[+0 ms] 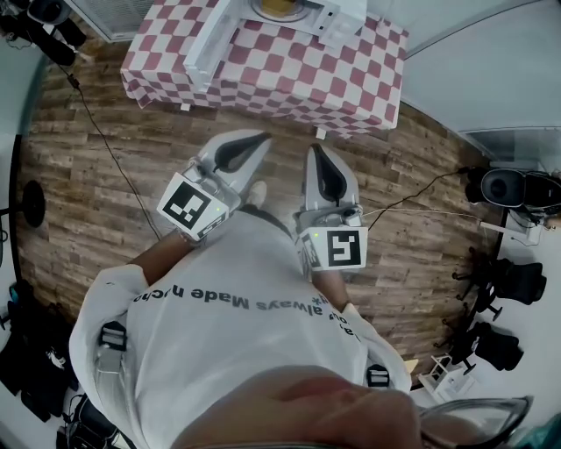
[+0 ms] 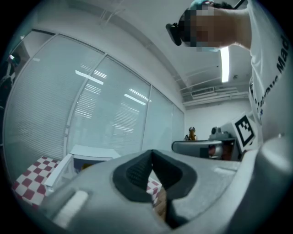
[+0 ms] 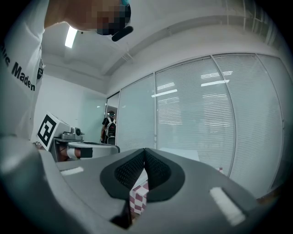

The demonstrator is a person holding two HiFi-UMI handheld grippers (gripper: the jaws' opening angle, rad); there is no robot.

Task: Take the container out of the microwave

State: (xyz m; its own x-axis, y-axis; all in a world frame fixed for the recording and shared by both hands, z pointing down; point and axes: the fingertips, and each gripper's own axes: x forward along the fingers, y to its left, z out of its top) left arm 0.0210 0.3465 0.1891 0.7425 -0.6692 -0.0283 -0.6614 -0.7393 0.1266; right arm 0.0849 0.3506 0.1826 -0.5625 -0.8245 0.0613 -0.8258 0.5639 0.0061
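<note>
The white microwave [image 1: 263, 22] stands on a table with a red-and-white checked cloth [image 1: 289, 74], its door [image 1: 210, 39] swung open to the left. Inside it shows a yellowish container [image 1: 280, 7], cut off by the top edge of the head view. Both grippers are held level in front of my chest, over the wooden floor and short of the table. My left gripper [image 1: 263, 138] is shut with nothing in it, and so is my right gripper [image 1: 314, 149]. In the left gripper view the shut left gripper [image 2: 152, 153] points at the microwave [image 2: 91, 157]. In the right gripper view the right gripper [image 3: 145, 151] is shut too.
A black cable [image 1: 114, 158] runs over the floor at the left. Black chairs [image 1: 508, 281] and a dark device [image 1: 504, 186] stand at the right. Glass walls with blinds [image 3: 206, 119] rise behind the table. A person [image 3: 109, 128] stands far off.
</note>
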